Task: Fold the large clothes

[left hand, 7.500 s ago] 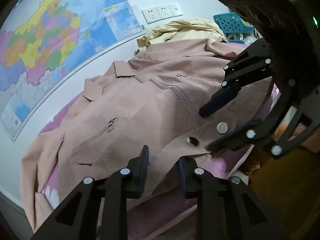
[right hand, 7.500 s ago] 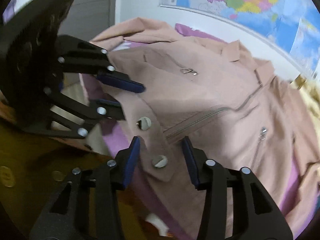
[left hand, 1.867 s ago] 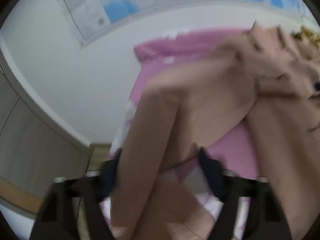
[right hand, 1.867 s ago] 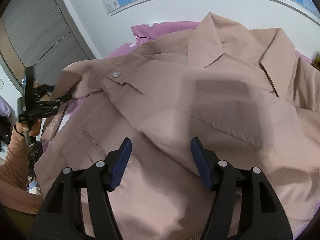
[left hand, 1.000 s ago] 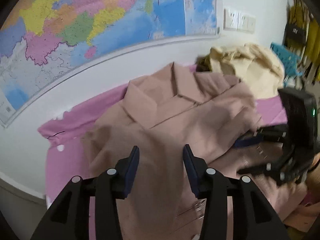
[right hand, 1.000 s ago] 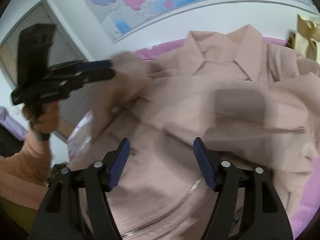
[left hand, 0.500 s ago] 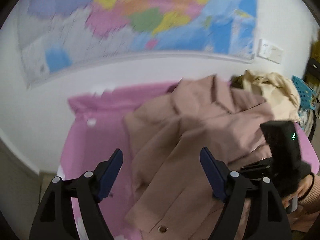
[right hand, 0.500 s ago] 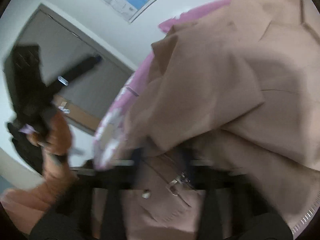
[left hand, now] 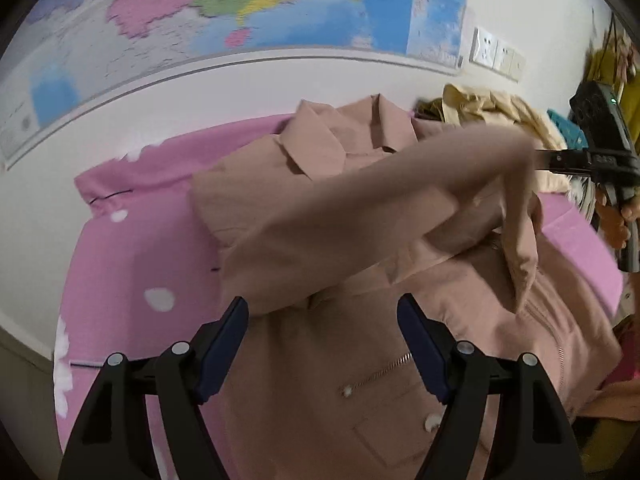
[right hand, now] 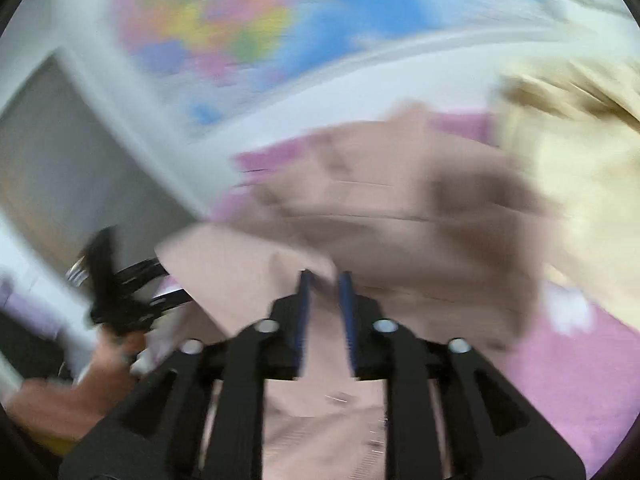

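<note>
Jacket: a big dusty-pink jacket [left hand: 320,216] is spread on the bed, collar toward the wall.
Bed cover: a pink sheet [left hand: 132,240] with white blotches is seen under it.
Sleeve: one sleeve [left hand: 400,200] is lifted and stretched across the jacket's front, toward the right tongs.
Left tongs: the left tongs [left hand: 322,344] are spread wide above the jacket's lower front, and nothing is pinched.
Right tongs: the right tongs [right hand: 325,312] are nearly together and are opening; pink cloth is seen between them (the picture is too blurred to tell if it is pinched).
Feel: the cloth is judged soft, floppy and fairly light, so it will sag and slide if it is held in the middle.
Where to hold: the cuff, the hem corner or the shoulder seam is judged best, because the cloth is thicker there.
Hard bits: a metal zipper [left hand: 380,372] and round snaps [left hand: 431,422] are sewn on the front.
Nearby: a cream garment [left hand: 492,108] is piled by the wall.
</note>
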Demonstrator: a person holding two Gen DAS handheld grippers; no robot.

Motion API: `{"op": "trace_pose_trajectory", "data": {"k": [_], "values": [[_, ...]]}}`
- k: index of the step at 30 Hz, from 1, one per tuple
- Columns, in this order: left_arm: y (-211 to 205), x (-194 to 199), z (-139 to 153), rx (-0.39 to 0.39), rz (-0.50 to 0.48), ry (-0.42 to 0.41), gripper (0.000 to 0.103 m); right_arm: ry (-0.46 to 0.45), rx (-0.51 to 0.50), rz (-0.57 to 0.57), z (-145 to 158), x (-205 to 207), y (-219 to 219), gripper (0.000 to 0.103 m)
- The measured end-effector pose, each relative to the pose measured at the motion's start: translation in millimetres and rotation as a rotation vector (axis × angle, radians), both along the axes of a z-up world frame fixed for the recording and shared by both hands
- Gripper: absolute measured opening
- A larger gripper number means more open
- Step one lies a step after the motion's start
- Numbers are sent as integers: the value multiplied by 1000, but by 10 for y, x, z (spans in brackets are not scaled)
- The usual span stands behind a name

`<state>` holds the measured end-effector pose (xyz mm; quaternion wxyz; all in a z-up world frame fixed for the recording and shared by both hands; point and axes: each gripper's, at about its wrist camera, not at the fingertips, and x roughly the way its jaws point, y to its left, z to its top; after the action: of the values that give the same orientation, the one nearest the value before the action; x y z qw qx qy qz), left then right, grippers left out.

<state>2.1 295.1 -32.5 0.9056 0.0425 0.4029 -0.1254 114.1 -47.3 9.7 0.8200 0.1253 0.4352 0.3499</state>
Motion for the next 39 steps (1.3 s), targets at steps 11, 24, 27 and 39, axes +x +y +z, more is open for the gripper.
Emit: {"op": "trace_pose_trajectory", "data": {"k": [11,24,27,39], "values": [[92,357,64,104,72,-81,74,17,-56,112,-455,-635,98,87],[14,454,-262,177,-45,-79,8,-56,-61,34,-335,-482,-24,6],[53,256,-244,162,-66,-94,8,-179,-78,-40,65,-394,-246,6],[126,89,-169,148,-65,-127,48,-46,-187,-147,-263,120,-627,38]]}}
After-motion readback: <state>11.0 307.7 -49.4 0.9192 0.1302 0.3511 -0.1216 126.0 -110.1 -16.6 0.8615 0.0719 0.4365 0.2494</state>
